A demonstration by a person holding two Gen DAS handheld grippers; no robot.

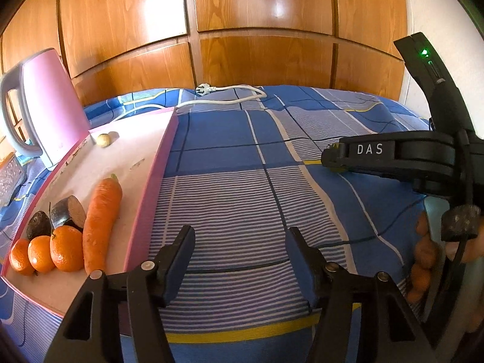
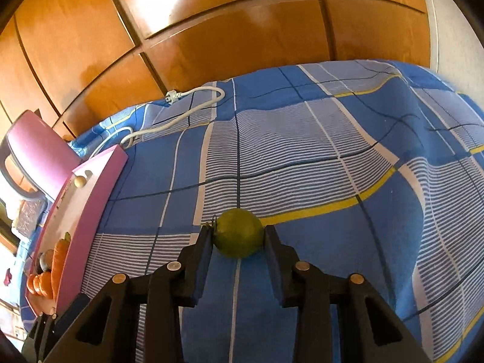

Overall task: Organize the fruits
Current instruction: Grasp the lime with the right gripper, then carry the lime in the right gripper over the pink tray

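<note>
the right claw [image 2: 238,242] is clamped on a round green fruit [image 2: 239,233] that sits on the blue checked bed cover [image 2: 302,157], so the step in hand looks like the pick-up, and the next move calls for lifting it over the pink rim into the shallow pink tray [image 1: 157,163]. the left claw [image 1: 240,255] stands apart with nothing between its jaws. in the tray a long orange carrot [image 1: 101,220] and three small oranges [image 1: 65,252] crowd the near end, while a pink electric kettle [image 1: 51,106] and a white power cord [image 1: 227,96] lie beyond, not in the way.
</note>
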